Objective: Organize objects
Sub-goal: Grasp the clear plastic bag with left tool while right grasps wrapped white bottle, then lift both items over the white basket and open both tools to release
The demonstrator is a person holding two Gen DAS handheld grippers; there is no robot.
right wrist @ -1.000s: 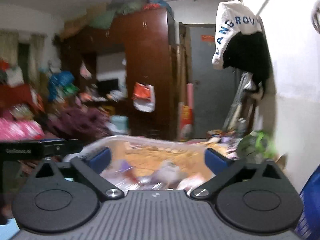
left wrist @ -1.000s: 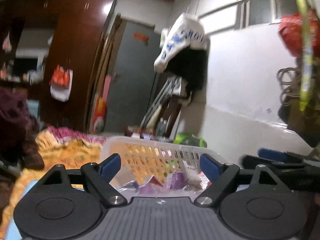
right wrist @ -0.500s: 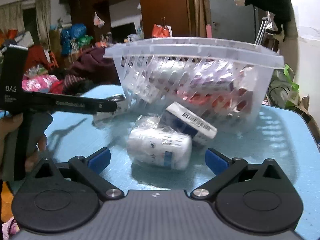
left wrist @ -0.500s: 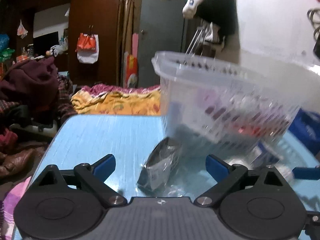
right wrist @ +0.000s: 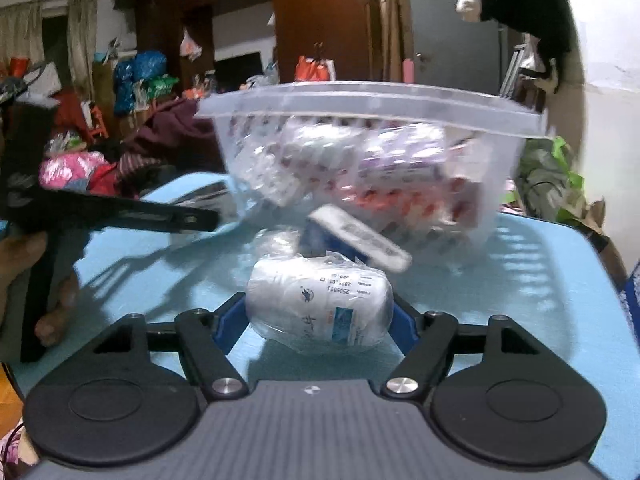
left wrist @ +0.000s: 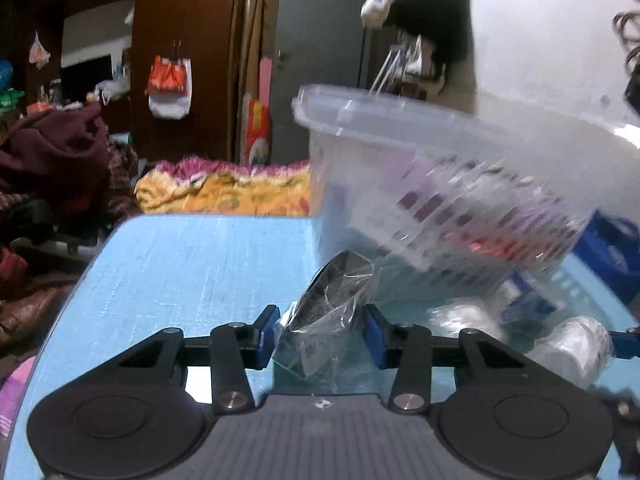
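On the light blue table (left wrist: 192, 264), a dark packet in clear wrap (left wrist: 336, 292) lies in front of a clear plastic basket (left wrist: 400, 120) full of boxes. My left gripper (left wrist: 322, 334) is closing on the packet, and both blue pads touch its wrap. In the right wrist view a white bottle in clear wrap (right wrist: 316, 296) lies on its side before the basket (right wrist: 360, 100). My right gripper (right wrist: 318, 320) is closing on it, its pads against both ends of the bottle. The bottle (left wrist: 572, 348) also shows at the right of the left wrist view.
A blue-and-white box (right wrist: 356, 240) leans between the bottle and the basket, with a clear wrapped item (left wrist: 460, 316) beside it. A person's hand (right wrist: 20, 256) holds the left tool. A yellow blanket (left wrist: 224, 196) lies beyond the table's far edge.
Both grippers sank from above the basket to table level and tipped down. Their jaws went from wide open to narrowed, the left onto the packet and the right onto the bottle.
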